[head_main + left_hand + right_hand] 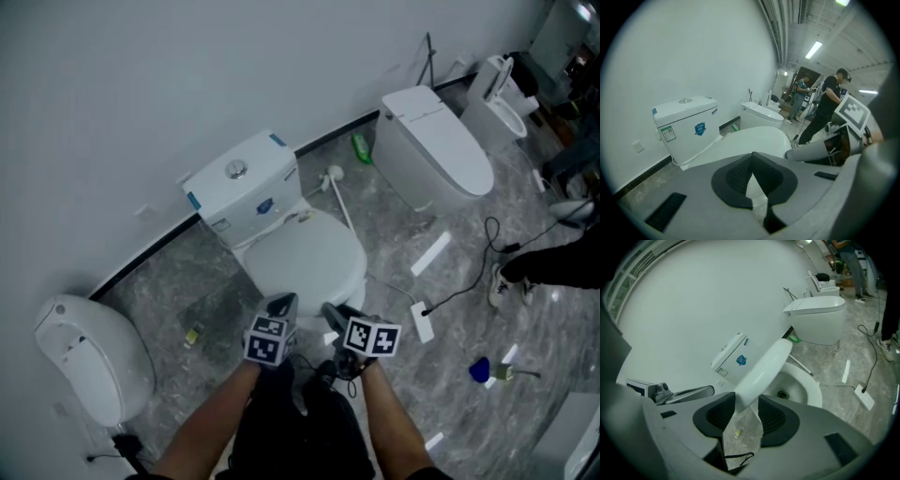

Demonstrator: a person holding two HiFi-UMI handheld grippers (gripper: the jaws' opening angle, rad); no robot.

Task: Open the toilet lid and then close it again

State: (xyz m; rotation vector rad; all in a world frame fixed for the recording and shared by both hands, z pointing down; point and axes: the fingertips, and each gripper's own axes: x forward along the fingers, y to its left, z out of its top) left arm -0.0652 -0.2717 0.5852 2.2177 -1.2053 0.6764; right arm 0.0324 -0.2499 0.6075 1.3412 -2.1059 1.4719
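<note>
the toilet lid [765, 363] hangs half raised over the bowl [808, 387], its front edge held between the fingers of the right gripper [746, 401]; the left gripper [752, 157] hovers beside, fingers tip to tip, empty. best to lower it slowly along its arc and let go only once the lid rests flat.

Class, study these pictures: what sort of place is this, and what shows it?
Probably a test room or showroom, not a home bathroom: a white ceramic toilet with a cistern, a white closed one-piece toilet and a third white toilet line one wall; a black cable trails over the grey marbled floor.
</note>
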